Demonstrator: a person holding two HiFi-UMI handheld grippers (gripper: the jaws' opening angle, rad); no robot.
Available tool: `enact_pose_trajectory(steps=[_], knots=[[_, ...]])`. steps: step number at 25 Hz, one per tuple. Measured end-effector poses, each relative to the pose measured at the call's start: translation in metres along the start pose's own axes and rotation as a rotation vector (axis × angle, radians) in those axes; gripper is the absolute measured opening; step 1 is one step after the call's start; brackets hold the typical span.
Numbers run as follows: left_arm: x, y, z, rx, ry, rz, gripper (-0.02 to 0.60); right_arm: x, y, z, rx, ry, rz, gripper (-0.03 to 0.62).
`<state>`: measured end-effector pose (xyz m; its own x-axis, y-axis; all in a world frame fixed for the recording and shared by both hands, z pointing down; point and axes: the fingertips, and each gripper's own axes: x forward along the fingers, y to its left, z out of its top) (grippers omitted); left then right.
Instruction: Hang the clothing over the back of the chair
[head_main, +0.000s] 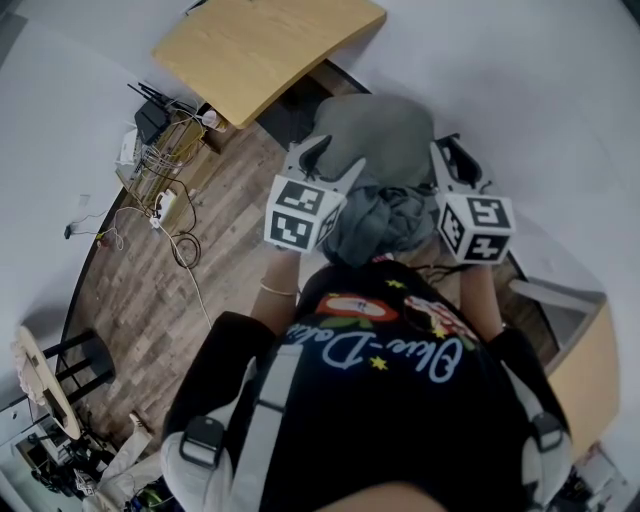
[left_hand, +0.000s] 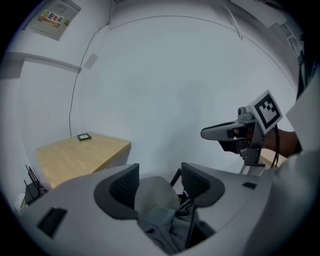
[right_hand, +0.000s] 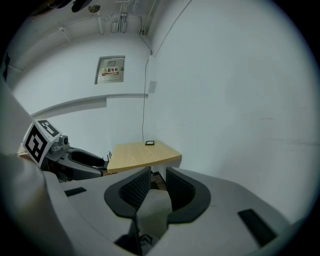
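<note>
The left gripper is held wide apart and the right gripper narrowly parted, with nothing clamped. The clothing, bunched at six o'clock of the chair back, is best regripped and spread evenly.

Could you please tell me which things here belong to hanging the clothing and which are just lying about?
Job: grey clothing; chair back; left tool; right tool.
Lying about: wooden desk; wire basket; floor cables; black stool.
</note>
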<state>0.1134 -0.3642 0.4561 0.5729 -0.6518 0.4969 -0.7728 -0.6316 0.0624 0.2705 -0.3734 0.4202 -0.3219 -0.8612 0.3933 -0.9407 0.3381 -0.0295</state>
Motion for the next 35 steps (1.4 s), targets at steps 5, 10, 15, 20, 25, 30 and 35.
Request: enact_pose_trajectory(steps=[5,10,15,20,25,30,35], knots=[[-0.009,0.004,0.017,0.016,-0.101,0.012,0.247,-0.004,-0.002,0.012,0.016,-0.061,-0.014,0.077],[-0.018,0.001,0.031,0.023,-0.154,0.002,0.219,-0.009,-0.001,0.021,0.023,-0.100,-0.020,0.026],[-0.032,0.005,0.041,0.057,-0.195,0.068,0.056,-0.016,-0.001,0.028,0.036,-0.133,-0.020,0.000],[-0.033,0.013,0.048,0.080,-0.242,0.098,0.002,-0.013,-0.003,0.028,0.041,-0.144,-0.023,0.000],[-0.041,0.016,0.050,0.087,-0.246,0.105,0.002,-0.015,0.003,0.031,0.032,-0.139,-0.024,0.000],[-0.043,0.016,0.050,0.088,-0.241,0.111,0.002,-0.016,0.004,0.031,0.024,-0.125,-0.022,-0.002],[-0.042,0.015,0.048,0.091,-0.237,0.112,0.002,-0.014,0.003,0.029,0.021,-0.118,-0.018,-0.002]])
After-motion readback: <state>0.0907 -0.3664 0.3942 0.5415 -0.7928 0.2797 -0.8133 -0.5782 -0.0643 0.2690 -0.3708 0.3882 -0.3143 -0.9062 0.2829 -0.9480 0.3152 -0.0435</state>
